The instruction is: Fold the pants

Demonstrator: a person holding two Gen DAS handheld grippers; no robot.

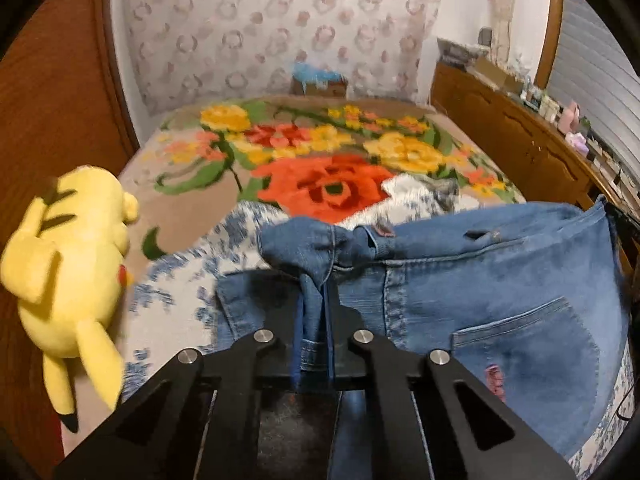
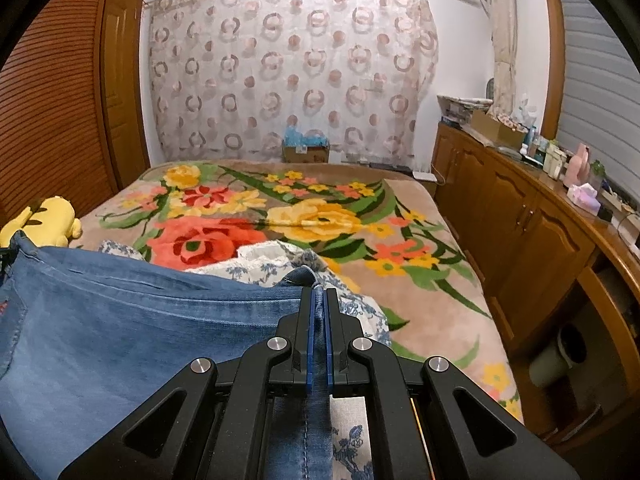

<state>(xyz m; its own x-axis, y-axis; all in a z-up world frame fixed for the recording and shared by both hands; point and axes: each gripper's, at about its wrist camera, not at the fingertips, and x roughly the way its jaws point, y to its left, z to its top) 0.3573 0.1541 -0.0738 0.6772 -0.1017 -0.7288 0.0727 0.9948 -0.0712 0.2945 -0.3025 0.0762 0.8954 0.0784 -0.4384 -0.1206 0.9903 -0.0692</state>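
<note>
Nearest the lenses, both tongs are clamped on denim. In the left wrist view the left gripper [image 1: 316,304] is closed on a bunched fold of the jeans [image 1: 460,280], with a hemmed edge pinched between its jaws. In the right wrist view the right gripper [image 2: 319,300] is closed on a narrow seamed edge of the same jeans [image 2: 140,320].

The jeans are stretched between the two grips, waistband up and a back pocket [image 1: 528,344] showing, held above a blue-and-white printed cloth [image 1: 180,280] at the near end of the bed.

The step in hand is judged to be carrying the held edge over to make a fold. It is best done with both grips kept level and the denim kept taut, so that the waistband stays straight. The bunch in the left grip may hold more than one layer, so a crooked crease should be watched for.

Beyond the jeans, the floral blanket [image 2: 300,208] lies open as a laying surface. A yellow plush [image 1: 68,264] lies left of the jeans and should be avoided.
</note>
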